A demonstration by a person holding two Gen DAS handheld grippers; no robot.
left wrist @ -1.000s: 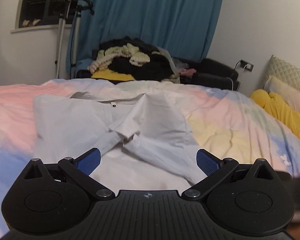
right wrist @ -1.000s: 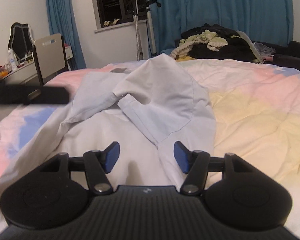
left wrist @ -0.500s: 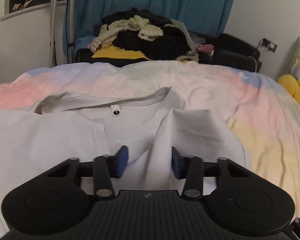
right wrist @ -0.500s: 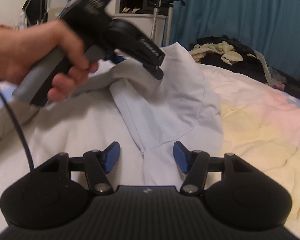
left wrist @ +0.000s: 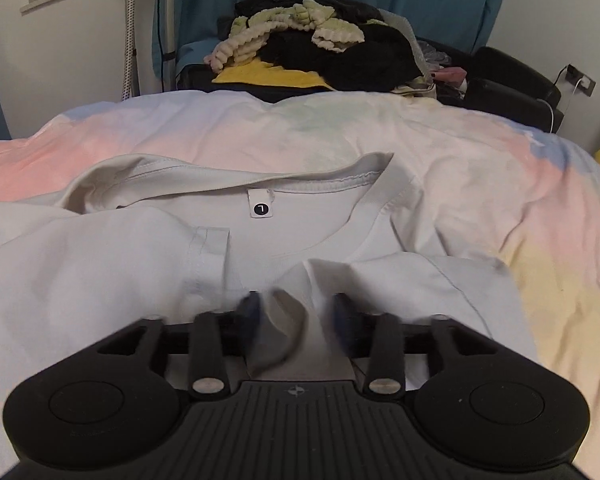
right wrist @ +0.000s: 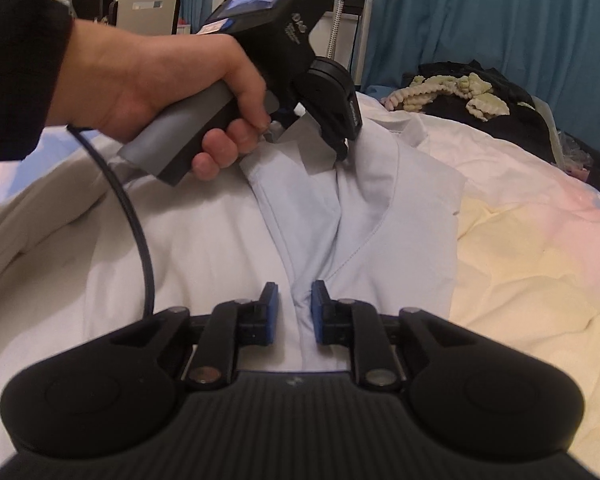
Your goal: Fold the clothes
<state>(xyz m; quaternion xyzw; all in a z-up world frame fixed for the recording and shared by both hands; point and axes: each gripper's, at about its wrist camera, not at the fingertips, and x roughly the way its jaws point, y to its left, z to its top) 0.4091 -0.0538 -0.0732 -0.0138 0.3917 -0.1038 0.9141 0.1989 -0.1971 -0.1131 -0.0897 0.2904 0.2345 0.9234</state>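
A white T-shirt (left wrist: pixel 100 264) lies on the bed, collar and size label (left wrist: pixel 261 209) toward the far side. Its right sleeve is folded over the body. My left gripper (left wrist: pixel 296 316) has its blurred blue pads around a fold of the sleeve, jaws narrowed but with a gap. In the right wrist view the left gripper (right wrist: pixel 340 148) pinches the raised sleeve edge. My right gripper (right wrist: pixel 294 312) has its jaws nearly shut on a ridge of the shirt (right wrist: pixel 364 216) lower down.
The bed has a pastel pink, yellow and blue cover (left wrist: pixel 520 184). A pile of dark, cream and yellow clothes (left wrist: pixel 312 52) sits beyond the bed before blue curtains (right wrist: pixel 500 12). A chair (right wrist: pixel 146 12) stands at the far left.
My left gripper moved forward over the shirt and narrowed from wide open onto the sleeve fold. My right gripper narrowed its jaws onto the shirt ridge.
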